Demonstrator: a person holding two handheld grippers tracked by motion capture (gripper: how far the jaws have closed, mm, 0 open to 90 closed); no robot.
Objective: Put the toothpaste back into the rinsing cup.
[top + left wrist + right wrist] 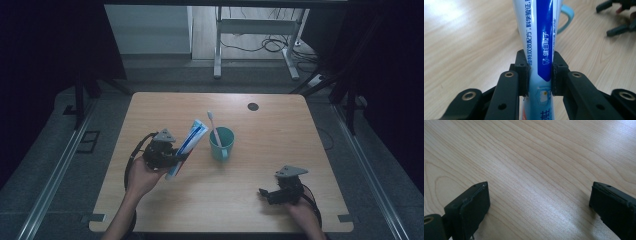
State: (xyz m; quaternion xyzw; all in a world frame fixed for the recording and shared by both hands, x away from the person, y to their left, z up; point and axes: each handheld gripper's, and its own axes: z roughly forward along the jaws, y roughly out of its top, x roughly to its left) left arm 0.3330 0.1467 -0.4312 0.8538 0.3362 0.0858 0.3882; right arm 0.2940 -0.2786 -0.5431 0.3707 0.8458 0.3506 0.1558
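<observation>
L gripper (539, 75) jaws clamping toothpaste tube (187, 146), R gripper (539, 202) jaws gaping empty; tilting tube upright w/ crimp clearing cup (221, 143) rim.

Overhead table (225, 200) view; two close claw-mounted views.

Teal cup (221, 143) (blue-white toothpaste tube (187, 146))

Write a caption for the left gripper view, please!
Left gripper clamps a blue-and-white toothpaste tube above the wooden table.
</observation>
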